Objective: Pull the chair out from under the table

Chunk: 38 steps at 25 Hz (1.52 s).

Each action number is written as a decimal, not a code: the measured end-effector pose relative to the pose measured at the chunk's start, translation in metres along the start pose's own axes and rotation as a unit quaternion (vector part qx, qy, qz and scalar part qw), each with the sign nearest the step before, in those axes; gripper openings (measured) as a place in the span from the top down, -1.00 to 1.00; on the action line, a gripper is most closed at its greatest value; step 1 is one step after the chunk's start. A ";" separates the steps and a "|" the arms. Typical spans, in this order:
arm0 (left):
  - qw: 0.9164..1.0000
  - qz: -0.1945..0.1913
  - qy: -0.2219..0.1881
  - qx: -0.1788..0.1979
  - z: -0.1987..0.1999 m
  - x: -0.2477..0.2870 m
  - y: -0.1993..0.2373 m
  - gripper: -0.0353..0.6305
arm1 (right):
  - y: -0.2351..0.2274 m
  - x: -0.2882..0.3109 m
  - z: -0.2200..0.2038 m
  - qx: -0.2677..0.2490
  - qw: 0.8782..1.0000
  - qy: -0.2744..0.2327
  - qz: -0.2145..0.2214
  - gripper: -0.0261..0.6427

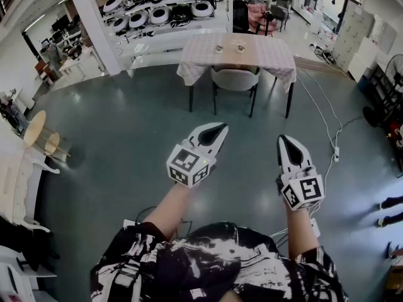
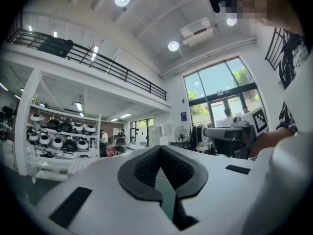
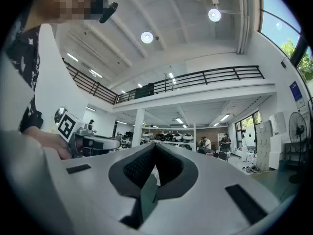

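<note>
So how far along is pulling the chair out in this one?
Nothing done yet: the pale grey chair sits tucked under the table with the light checked cloth. In hand: nothing; the left gripper and right gripper are shut, empty, well short of it. Left: approach, grip, pull out.

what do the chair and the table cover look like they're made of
Chair: pale grey back, smooth and matte, probably plastic or upholstery; thin dark legs, likely metal. Table cover: cloth, pale and faintly checked, draping in folds at the corners.
</note>
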<state>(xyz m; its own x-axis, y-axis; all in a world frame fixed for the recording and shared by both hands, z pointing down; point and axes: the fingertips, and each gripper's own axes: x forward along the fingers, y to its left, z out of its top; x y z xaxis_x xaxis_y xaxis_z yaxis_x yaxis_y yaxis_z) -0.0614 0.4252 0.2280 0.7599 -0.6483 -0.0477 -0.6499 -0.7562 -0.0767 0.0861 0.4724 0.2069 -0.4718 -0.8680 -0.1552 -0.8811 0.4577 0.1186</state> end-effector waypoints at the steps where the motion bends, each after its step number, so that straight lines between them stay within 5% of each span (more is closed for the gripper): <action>1: 1.000 0.001 0.000 0.000 0.001 -0.002 0.003 0.89 | 0.002 0.003 0.001 0.000 1.000 0.000 0.001 0.93; 30: 1.000 0.021 0.001 -0.001 0.004 -0.016 0.007 0.89 | 0.013 0.009 0.002 0.021 0.999 -0.019 0.028 0.93; 31: 1.000 0.019 -0.001 -0.003 0.005 -0.016 0.006 0.89 | 0.013 0.008 0.002 0.025 0.999 -0.024 0.033 0.74; 32: 1.000 0.015 -0.003 -0.003 0.005 -0.015 0.003 0.89 | 0.013 0.008 0.003 0.032 0.998 -0.031 0.037 0.26; 34: 1.000 -0.001 -0.010 -0.002 0.008 -0.014 -0.003 0.76 | 0.009 0.008 0.005 0.038 0.998 -0.049 0.032 -0.32; 37: 0.999 -0.021 -0.042 0.006 0.021 -0.014 -0.010 -0.31 | 0.005 0.007 0.011 0.012 0.997 -0.075 0.020 -0.73; 38: 0.998 -0.026 -0.051 0.008 0.024 -0.014 -0.011 -0.49 | 0.006 0.006 0.014 0.002 0.997 -0.080 0.021 -0.80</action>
<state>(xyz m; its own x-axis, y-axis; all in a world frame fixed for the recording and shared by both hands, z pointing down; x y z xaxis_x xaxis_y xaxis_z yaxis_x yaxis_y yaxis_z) -0.0650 0.4449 0.2051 0.7910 -0.5943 -0.1452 -0.6091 -0.7871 -0.0968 0.0778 0.4724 0.1934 -0.5066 -0.8063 -0.3052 -0.8607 0.4934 0.1253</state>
